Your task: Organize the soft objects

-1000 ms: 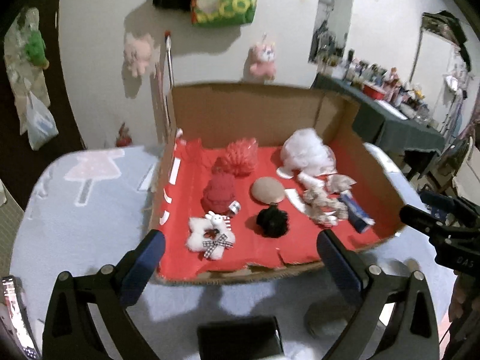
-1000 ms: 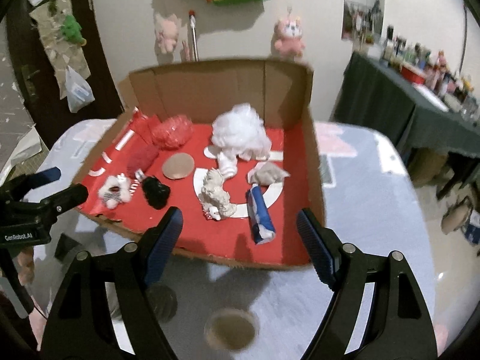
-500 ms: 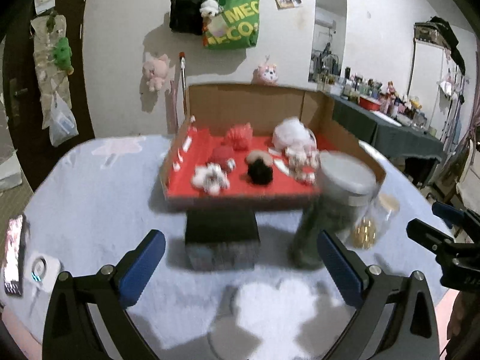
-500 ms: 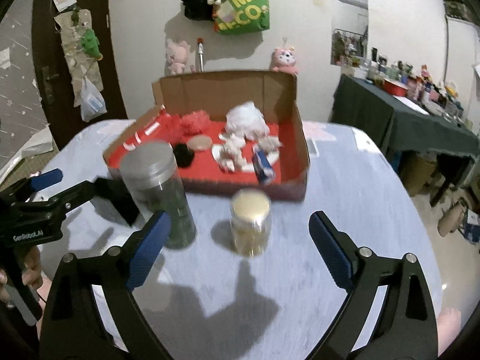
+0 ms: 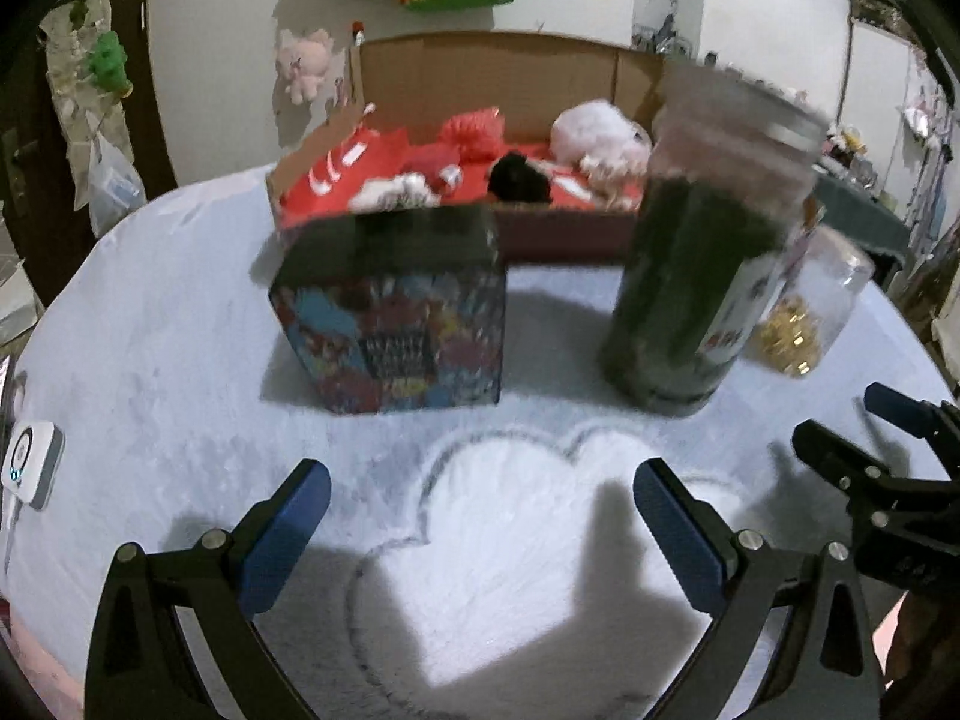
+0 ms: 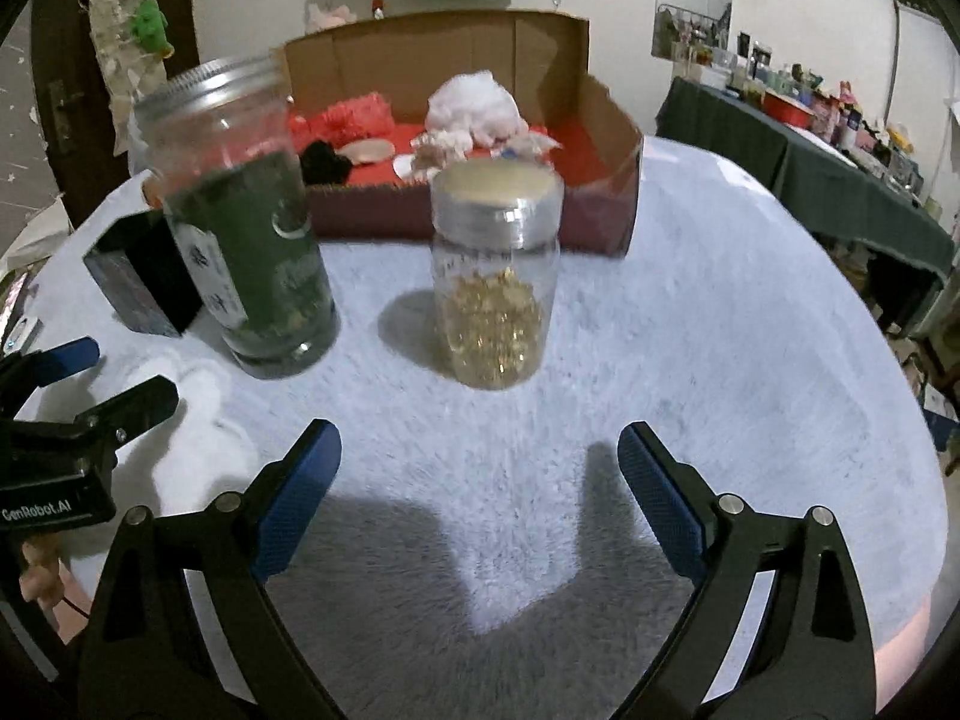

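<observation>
Soft toys [image 5: 516,177] lying in red-lined box [image 5: 480,66] at far side of table [image 5: 180,312], well apart from both sets of fingers. Left gripper [image 5: 480,519] spread wide, nothing between blue pads [image 5: 282,540], pointed down over pale fuzzy cover with white heart shape. Directly ahead of left fingers: printed box [image 5: 396,324] and green jar [image 5: 702,264], both between gripper and toy box, neither touched. Right gripper [image 6: 480,483] likewise wide, jaws just opened further, nothing between them; pads [image 6: 297,489] clear of table contents. Gold jar [image 6: 495,276] straight ahead of right fingers, near but apart; green jar to its left. White puff [image 6: 474,102], red puff [image 6: 354,117] and black toy [image 6: 324,162] visible in box behind jars. Both grippers tilted downward toward table, side by side, each seen at edge of other's view. Part of a hand [image 6: 39,570] visible under left gripper in right wrist view.
</observation>
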`<move>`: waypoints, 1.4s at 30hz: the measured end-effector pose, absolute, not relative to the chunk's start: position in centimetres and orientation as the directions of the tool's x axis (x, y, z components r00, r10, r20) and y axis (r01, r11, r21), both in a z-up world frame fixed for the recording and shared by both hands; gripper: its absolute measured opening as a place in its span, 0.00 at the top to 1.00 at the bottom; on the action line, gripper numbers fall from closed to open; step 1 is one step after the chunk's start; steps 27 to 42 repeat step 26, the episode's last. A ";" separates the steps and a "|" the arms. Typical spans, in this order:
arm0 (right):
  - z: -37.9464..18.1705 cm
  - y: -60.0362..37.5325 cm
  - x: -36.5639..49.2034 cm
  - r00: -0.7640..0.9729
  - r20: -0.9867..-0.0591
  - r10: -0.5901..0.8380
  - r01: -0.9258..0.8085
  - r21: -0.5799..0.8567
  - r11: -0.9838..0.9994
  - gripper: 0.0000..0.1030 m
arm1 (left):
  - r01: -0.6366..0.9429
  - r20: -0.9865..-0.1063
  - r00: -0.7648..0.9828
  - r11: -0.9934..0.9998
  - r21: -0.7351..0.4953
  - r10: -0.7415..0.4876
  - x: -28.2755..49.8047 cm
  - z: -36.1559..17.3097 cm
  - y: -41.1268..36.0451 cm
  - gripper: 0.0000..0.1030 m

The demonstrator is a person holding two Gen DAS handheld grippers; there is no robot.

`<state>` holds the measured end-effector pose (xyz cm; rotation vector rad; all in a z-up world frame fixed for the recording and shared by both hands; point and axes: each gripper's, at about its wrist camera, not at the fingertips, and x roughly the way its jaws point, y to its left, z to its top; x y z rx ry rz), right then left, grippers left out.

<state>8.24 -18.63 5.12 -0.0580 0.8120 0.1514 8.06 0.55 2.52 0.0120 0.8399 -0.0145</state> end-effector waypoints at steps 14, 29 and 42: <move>4.1 -18.9 8.5 0.671 -0.736 0.092 -0.137 -0.001 0.991 0.06 | -0.011 -0.747 0.665 1.000 0.013 0.017 7.6 1.8 0.3 0.00; 4.1 -18.8 8.4 0.670 -0.737 0.086 -0.136 -0.009 0.991 0.06 | -0.012 -0.746 0.665 1.000 0.006 0.012 7.7 1.9 0.5 0.00; 4.1 -18.8 8.4 0.670 -0.737 0.086 -0.136 -0.009 0.991 0.06 | -0.012 -0.746 0.665 1.000 0.006 0.012 7.7 1.9 0.5 0.00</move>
